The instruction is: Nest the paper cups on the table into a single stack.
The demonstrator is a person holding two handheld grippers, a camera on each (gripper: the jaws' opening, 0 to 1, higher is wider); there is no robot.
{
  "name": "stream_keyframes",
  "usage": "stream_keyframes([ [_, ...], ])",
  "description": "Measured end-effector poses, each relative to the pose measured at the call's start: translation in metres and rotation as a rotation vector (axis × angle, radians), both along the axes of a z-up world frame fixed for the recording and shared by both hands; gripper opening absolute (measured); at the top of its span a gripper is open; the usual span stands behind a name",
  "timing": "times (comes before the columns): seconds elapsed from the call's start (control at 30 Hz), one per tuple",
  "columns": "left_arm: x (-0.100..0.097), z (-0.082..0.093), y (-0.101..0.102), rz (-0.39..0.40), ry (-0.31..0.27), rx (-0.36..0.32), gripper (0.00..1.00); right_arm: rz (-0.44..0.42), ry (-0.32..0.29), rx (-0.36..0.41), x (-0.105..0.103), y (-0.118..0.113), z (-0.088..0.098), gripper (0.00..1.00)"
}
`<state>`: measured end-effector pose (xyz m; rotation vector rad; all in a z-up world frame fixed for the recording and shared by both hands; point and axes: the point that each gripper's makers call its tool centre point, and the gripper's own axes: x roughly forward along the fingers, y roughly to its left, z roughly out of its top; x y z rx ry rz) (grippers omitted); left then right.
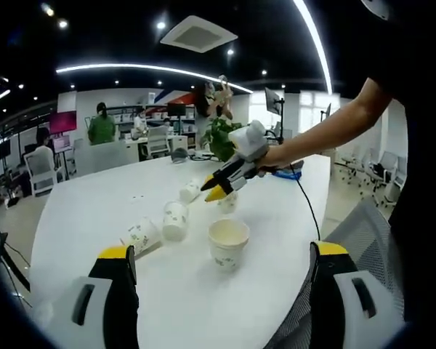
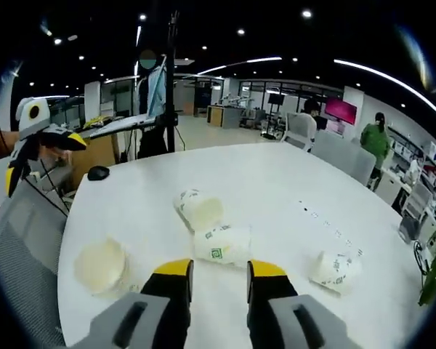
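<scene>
In the left gripper view, my left gripper [image 1: 221, 265] hangs released, jaws wide apart, above the round white table [image 1: 80, 211], where an upright white paper cup with green print [image 1: 228, 242] stands near two more lying on their sides [image 1: 160, 225]; my right gripper [image 1: 219, 188] hovers beyond, just over a fourth cup. In the right gripper view, my right gripper [image 2: 220, 280] has its jaws narrowly parted and empty over a tipped printed cup [image 2: 223, 243]. I judge no nesting done yet; next I must close on this cup and carry it to the upright one [image 2: 102, 265].

Nothing here can be read. The paper cups [image 2: 223, 243] lying on the white table [image 2: 276, 182] carry small green printed marks, too blurred to make out as letters. The pink screen [image 2: 340, 110] on the far wall shows no legible text either.
</scene>
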<state>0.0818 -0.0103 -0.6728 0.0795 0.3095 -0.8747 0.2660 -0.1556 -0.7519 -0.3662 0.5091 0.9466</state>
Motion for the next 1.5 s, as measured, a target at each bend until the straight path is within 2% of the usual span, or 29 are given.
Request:
stream_keyframes([
  [0.47,0.006,-0.002,-0.006,-0.009,0.017,0.008,0.99,0.035,0.035,0.026,0.015,0.009,-0.009,0.31],
  [1.0,0.019,-0.010,0.004,0.009,0.035,0.016,0.99,0.056,0.085,0.062,0.045,0.022,-0.023,0.32],
  [1.5,0.028,-0.011,0.004,0.035,0.044,0.014,0.99,0.056,0.150,0.121,0.057,0.037,-0.034,0.32],
])
